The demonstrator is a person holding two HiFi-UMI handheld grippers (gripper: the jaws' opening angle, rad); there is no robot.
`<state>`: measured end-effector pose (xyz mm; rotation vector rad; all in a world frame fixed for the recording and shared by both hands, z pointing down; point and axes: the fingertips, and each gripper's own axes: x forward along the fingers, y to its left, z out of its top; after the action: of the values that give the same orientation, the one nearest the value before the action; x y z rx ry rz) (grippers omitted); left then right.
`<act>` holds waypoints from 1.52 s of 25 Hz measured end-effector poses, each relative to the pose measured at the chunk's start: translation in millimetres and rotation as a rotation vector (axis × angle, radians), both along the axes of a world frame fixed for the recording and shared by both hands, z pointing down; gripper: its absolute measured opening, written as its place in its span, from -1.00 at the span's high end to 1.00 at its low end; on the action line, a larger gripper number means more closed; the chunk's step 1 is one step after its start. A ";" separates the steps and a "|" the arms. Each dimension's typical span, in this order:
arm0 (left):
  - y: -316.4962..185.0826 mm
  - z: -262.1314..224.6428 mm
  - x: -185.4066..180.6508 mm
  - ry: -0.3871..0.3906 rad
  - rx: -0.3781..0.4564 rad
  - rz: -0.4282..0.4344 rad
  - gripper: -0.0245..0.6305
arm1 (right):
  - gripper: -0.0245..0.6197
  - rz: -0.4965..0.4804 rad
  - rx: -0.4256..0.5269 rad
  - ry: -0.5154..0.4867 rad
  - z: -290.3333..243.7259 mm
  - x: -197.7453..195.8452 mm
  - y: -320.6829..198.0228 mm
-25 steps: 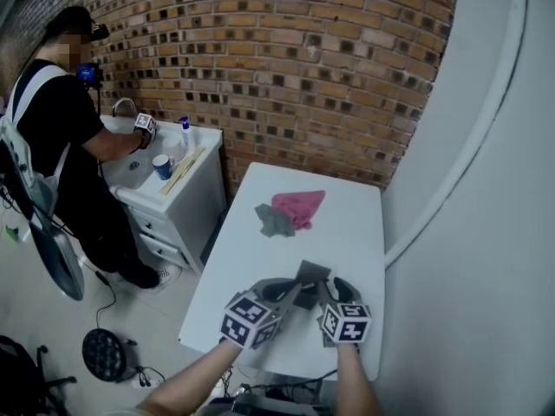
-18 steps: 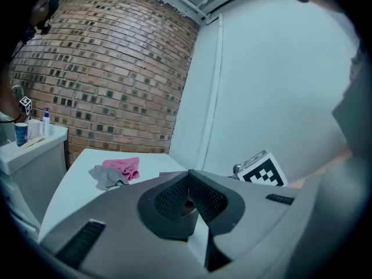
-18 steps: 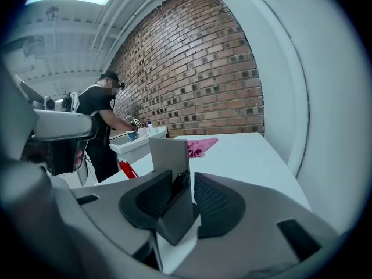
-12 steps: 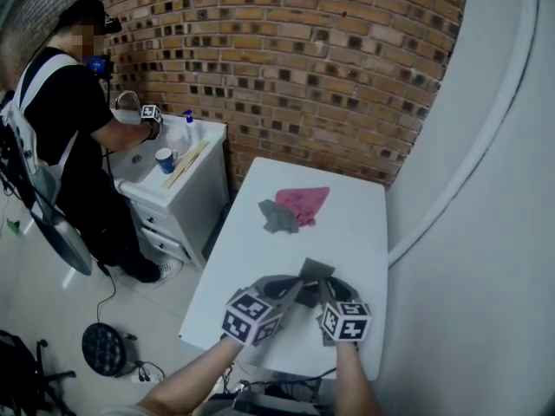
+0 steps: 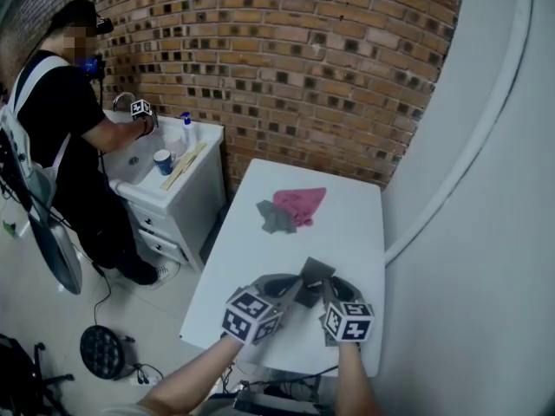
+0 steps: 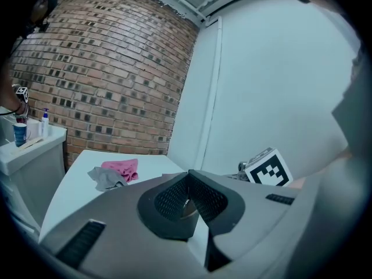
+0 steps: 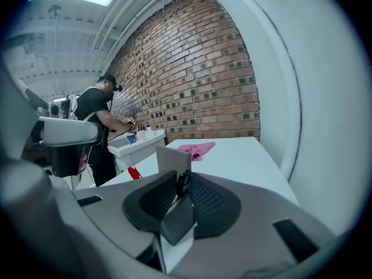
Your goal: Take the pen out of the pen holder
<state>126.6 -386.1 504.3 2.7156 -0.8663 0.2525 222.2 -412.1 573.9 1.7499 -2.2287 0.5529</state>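
Note:
A grey square pen holder (image 5: 310, 274) stands near the front edge of the white table (image 5: 347, 232), between my two grippers. The right gripper (image 5: 323, 286) reaches over the holder's right side. In the right gripper view a dark pen (image 7: 182, 185) stands between its closing jaws, the tips tight on either side of it, with the holder's far wall (image 7: 172, 158) just behind. My left gripper (image 5: 293, 289) lies against the holder's left side. In the left gripper view its jaw tips (image 6: 187, 176) meet. Whether they pinch the holder's wall I cannot tell.
A pink cloth (image 5: 299, 204) and a grey cloth (image 5: 276, 218) lie mid-table, beyond the holder. A curved white wall (image 5: 468, 232) runs close along the table's right. To the left, a person (image 5: 61, 128) works at a white sink cabinet (image 5: 169, 185) by the brick wall.
Both grippers stay at the pen holder. The person at the sink has shifted their hand a little leftward. The head view has drifted slightly.

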 end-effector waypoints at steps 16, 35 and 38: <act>3.3 -34.6 -10.5 0.036 0.081 0.024 0.90 | 0.74 -0.022 0.218 -0.004 -98.2 -11.0 21.5; 27.1 -97.5 -22.3 0.098 0.173 0.061 0.90 | 0.74 -0.101 0.467 -0.052 -203.7 -35.5 81.0; 30.1 -99.8 -22.3 0.101 0.179 0.065 0.90 | 0.74 -0.108 0.483 -0.053 -208.7 -36.7 88.1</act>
<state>104.3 -356.0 404.5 2.8967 -0.8088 0.0524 185.5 -324.0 365.2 1.8166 -2.6374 0.0320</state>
